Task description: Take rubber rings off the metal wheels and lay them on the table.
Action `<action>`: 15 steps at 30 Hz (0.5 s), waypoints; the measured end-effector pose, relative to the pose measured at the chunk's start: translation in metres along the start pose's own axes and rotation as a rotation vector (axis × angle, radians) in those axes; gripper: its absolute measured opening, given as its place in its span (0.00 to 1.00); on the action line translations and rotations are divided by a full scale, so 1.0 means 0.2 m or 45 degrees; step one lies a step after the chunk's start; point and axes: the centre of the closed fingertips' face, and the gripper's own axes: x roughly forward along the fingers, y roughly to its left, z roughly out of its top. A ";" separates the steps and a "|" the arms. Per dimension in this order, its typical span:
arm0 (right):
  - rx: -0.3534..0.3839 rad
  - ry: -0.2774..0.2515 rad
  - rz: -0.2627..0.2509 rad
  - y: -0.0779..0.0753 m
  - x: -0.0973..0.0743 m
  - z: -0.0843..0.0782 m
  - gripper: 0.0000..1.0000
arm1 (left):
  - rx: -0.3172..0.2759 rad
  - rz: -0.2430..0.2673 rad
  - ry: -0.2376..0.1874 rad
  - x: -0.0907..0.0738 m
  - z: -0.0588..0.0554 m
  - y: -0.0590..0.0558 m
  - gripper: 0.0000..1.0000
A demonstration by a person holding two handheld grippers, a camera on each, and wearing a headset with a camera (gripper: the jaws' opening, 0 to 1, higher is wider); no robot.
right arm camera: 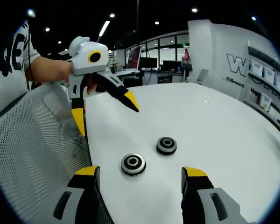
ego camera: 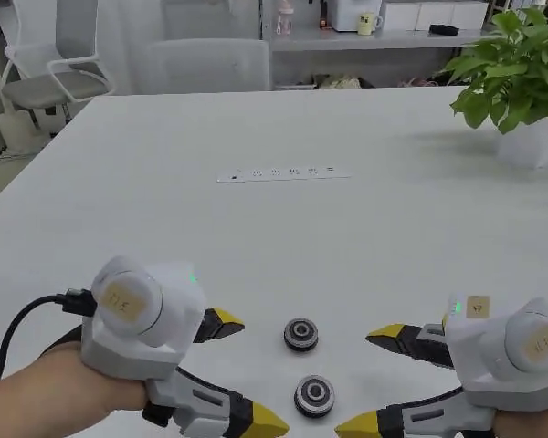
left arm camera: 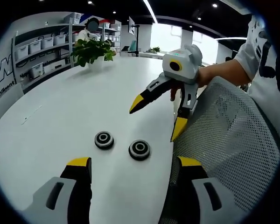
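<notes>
Two small metal wheels with black rubber rings lie flat near the table's front edge: one farther out (ego camera: pixel 300 334) (left arm camera: pixel 104 140) (right arm camera: pixel 166 145), one closer to the edge (ego camera: pixel 314 396) (left arm camera: pixel 139 150) (right arm camera: pixel 133 164). My left gripper (ego camera: pixel 248 371) (left arm camera: pixel 134 163) (right arm camera: pixel 106 114) hovers to their left, open, its yellow-tipped jaws spread and holding nothing. Facing it from the right is my right gripper (ego camera: pixel 367 380) (right arm camera: pixel 140 171) (left arm camera: pixel 156 120), also open and holding nothing. Both wheels sit between the two grippers, and neither gripper touches them.
A white power strip (ego camera: pixel 283 173) lies mid-table. A potted plant (ego camera: pixel 516 73) stands at the far right. A mesh chair back (left arm camera: pixel 224 140) (right arm camera: pixel 32 144) sits against the near table edge. A black cable (ego camera: pixel 23 319) trails from the left gripper.
</notes>
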 end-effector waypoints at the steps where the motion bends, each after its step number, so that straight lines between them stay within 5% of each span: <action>1: -0.001 -0.003 0.002 0.00 0.00 0.00 0.68 | -0.002 -0.003 -0.001 0.01 0.00 0.00 0.70; 15: -0.073 -0.015 0.035 -0.02 0.04 -0.01 0.51 | 0.013 -0.038 0.019 0.07 -0.04 0.01 0.59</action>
